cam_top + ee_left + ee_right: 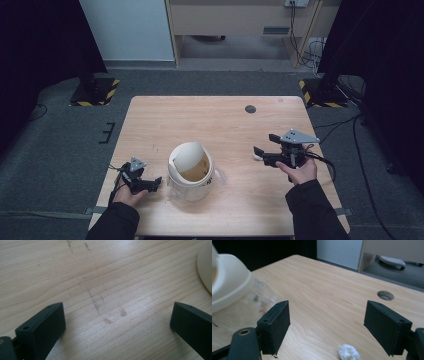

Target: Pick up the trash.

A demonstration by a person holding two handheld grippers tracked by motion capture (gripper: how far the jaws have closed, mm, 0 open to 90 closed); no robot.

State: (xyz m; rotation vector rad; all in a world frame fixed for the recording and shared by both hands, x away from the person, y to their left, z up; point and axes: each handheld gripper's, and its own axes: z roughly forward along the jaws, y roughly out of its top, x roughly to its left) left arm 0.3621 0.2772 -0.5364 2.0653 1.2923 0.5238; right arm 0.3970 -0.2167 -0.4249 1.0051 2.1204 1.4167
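Two hands come in from the near edge of the wooden table, each in a dark sleeve and each holding a black gripper. The left hand lies low near the front left corner, wrist close to the wood, and its left gripper points to the right toward a cream bin that stands just beside it, apart from the jaws. In the left gripper view the jaws are spread wide over bare, faintly scuffed wood, with nothing between them, and the bin's pale curved edge shows at the upper right.

The right hand sits farther from the near edge on the right side of the table, its forearm running up from the bottom right. The right gripper points left toward the middle of the table, with its grey three-cornered plate on top. Its jaws are also spread wide and grip nothing. A small white crumpled wad lies on the wood between and just in front of them; in the high view it shows as a pale speck at the jaw tips. The bin's swing lid is tipped and some clear plastic lies against its base. A round cable hole sits near the far edge.
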